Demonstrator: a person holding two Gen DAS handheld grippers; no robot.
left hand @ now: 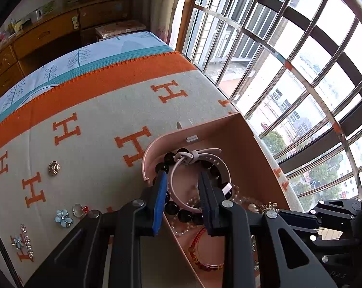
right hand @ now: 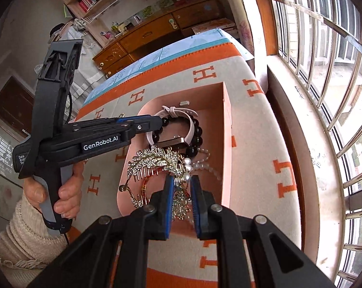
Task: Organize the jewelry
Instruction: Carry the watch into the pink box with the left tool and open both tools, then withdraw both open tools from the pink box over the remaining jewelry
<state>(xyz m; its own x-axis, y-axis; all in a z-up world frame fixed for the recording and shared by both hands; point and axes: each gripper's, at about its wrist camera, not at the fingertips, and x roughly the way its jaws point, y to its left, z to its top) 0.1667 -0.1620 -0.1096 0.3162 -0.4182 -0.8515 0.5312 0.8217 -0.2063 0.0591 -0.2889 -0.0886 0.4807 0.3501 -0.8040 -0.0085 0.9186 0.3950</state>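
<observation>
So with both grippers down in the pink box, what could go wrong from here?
The right gripper holds the rhinestone hair comb, which lies against a pearl strand; lifting may drag the strand along. The left gripper straddles the watch strap amid black beads; closing could pinch both.

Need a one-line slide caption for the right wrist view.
Right gripper closed on a rhinestone hair comb over the pink box, left gripper reaching the black bead bracelet.

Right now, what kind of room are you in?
Probably a bedroom at home. The pink jewelry box sits on a blanket spread over what looks like a bed, with a wooden dresser behind and a barred window beside it.
</observation>
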